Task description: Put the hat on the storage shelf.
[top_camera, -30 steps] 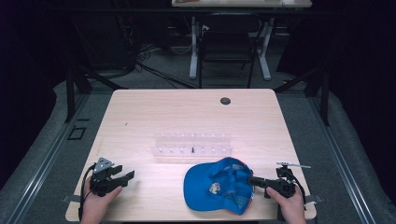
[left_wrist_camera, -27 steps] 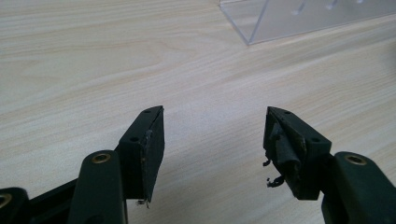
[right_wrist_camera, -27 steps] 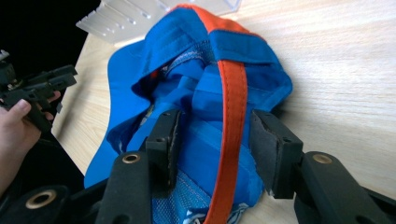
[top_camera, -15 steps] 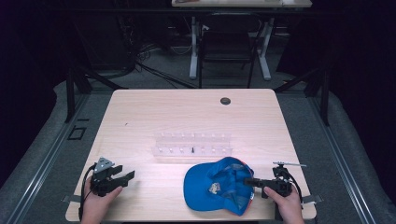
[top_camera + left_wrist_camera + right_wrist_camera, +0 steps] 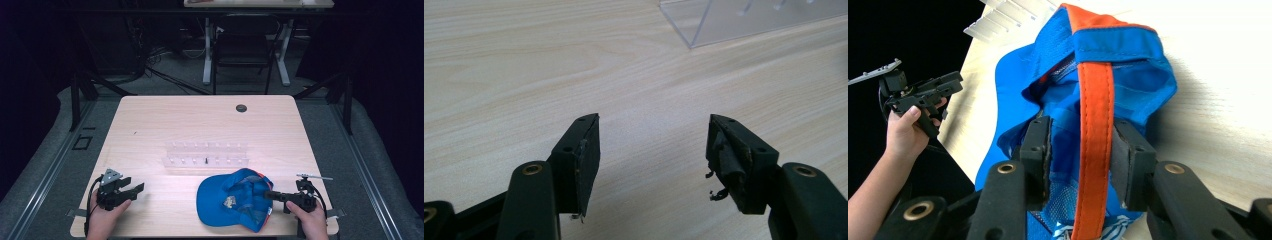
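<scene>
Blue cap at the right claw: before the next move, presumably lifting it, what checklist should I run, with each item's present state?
1. Right claw astride the blue cap: ok; in the right gripper view its jaws stand either side of the orange strap.
2. Jaws pressed shut on the fabric: cannot tell; they sit close to the strap, but the pinch itself is not clear.
3. Left claw free: ok; jaws wide apart over bare table, holding nothing.
4. Cap apart from the clear rack: ok; a strip of table shows between them in the high view.
5. Cap lying flat on the table: ok; it rests opening-up.
</scene>
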Action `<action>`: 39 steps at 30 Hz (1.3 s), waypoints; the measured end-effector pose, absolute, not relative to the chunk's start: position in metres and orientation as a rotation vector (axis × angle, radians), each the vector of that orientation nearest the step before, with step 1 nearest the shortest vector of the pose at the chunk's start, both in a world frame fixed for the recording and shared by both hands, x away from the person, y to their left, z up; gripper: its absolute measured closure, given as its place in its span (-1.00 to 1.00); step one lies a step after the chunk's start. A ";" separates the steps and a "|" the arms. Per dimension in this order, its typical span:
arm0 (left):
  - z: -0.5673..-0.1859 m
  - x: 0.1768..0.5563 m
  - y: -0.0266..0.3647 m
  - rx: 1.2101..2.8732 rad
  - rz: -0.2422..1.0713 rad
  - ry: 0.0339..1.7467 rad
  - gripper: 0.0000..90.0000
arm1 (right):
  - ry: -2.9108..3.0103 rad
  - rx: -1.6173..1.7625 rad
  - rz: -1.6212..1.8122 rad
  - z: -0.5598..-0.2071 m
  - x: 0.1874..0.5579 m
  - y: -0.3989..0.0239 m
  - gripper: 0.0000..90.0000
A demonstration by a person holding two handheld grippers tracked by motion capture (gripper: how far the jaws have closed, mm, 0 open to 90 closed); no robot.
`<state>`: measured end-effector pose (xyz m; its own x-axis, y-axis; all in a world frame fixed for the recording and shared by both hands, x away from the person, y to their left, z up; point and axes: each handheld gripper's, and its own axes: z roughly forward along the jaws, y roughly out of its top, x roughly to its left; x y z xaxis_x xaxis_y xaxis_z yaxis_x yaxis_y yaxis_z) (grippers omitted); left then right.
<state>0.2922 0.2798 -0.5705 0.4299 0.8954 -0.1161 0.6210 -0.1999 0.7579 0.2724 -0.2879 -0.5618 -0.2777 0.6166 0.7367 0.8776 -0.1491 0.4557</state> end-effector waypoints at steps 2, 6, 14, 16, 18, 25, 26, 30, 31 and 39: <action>-0.570 0.292 0.280 1.922 0.456 1.283 -0.13 | -1.840 -1.703 -1.399 -0.562 0.272 -0.289 0.42; -0.571 0.292 0.280 1.922 0.459 1.284 -0.13 | -1.846 -1.680 -1.384 -0.562 0.271 -0.292 0.41; -0.571 0.292 0.280 1.923 0.461 1.286 -0.13 | -1.864 -1.669 -1.369 -0.562 0.271 -0.292 0.54; -0.571 0.292 0.280 1.923 0.461 1.286 -0.13 | -1.860 -1.681 -1.368 -0.562 0.271 -0.291 0.58; -0.571 0.292 0.280 1.925 0.462 1.286 -0.13 | -1.862 -1.680 -1.365 -0.562 0.271 -0.292 0.60; -0.571 0.292 0.279 1.930 0.466 1.284 -0.13 | -1.888 -1.701 -1.331 -0.561 0.271 -0.300 0.59; -0.571 0.292 0.279 1.930 0.467 1.284 -0.13 | -1.836 -1.702 -1.370 -0.562 0.271 -0.299 0.62; -0.571 0.292 0.279 1.936 0.467 1.282 -0.13 | -1.826 -1.699 -1.375 -0.561 0.271 -0.301 0.69; -0.571 0.292 0.279 1.936 0.467 1.280 -0.13 | -1.829 -1.697 -1.372 -0.562 0.271 -0.302 0.69; -0.571 0.292 0.279 1.935 0.471 1.281 -0.13 | -1.835 -1.686 -1.360 -0.562 0.272 -0.300 0.68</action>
<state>0.2923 0.2789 -0.5707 0.4305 0.8971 -0.0994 0.6193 -0.2134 0.7556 0.2716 -0.3002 -0.5623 -0.2651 0.6077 0.7486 0.8932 -0.1377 0.4281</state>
